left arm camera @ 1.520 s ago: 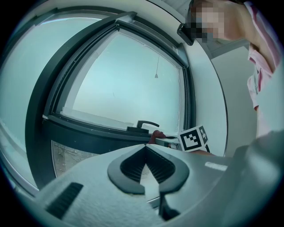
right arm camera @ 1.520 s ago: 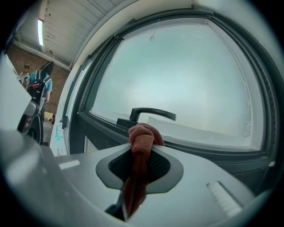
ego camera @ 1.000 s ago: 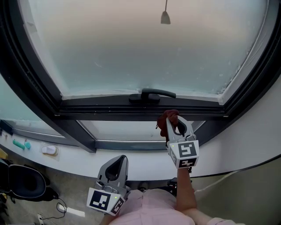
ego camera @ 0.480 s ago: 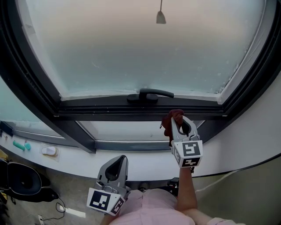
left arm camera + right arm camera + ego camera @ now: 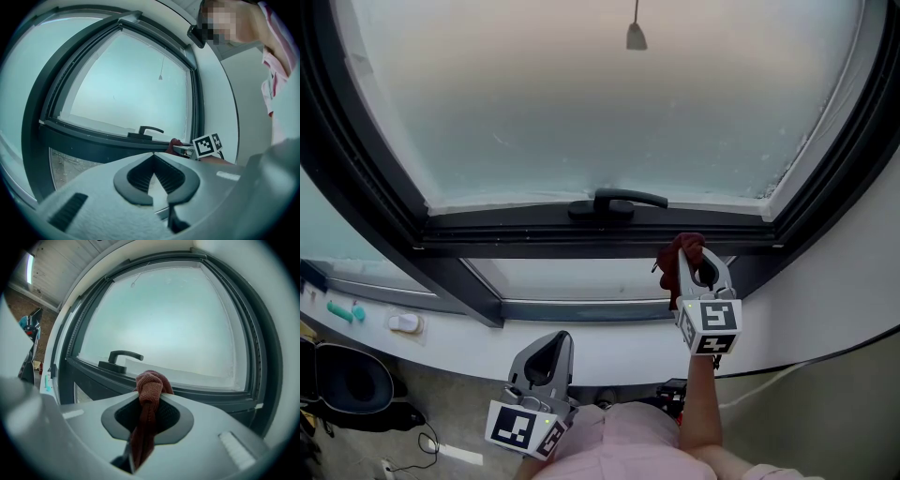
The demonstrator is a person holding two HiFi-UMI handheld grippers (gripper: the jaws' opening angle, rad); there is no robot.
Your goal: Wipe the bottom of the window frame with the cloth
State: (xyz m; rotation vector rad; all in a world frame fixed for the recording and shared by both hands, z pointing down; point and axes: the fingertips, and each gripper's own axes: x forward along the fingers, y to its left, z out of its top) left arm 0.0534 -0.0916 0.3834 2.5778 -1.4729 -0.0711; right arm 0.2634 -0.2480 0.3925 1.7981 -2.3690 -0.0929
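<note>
A dark red cloth (image 5: 687, 251) (image 5: 149, 389) is bunched at the tip of my right gripper (image 5: 692, 259) (image 5: 150, 384), whose jaws are shut on it. The cloth sits against the dark bottom rail of the window frame (image 5: 534, 238) (image 5: 201, 397), toward its right end, right of the black window handle (image 5: 614, 204) (image 5: 121, 357). My left gripper (image 5: 551, 349) (image 5: 152, 157) is held low near my body, below the white sill (image 5: 609, 349), its jaws shut with nothing between them. The left gripper view shows the cloth (image 5: 175, 144) and the right gripper's marker cube (image 5: 206, 144) from the side.
The frosted pane (image 5: 609, 103) fills the frame, with a small pull cord weight (image 5: 636, 37) hanging high up. A lower pane (image 5: 572, 277) sits under the rail. On the sill at left lie a white object (image 5: 405, 322) and a teal one (image 5: 345, 309). A white wall (image 5: 844, 291) rises at right.
My right gripper has slid rightward along the bottom rail with the cloth in it. The left gripper has stayed where it was.
</note>
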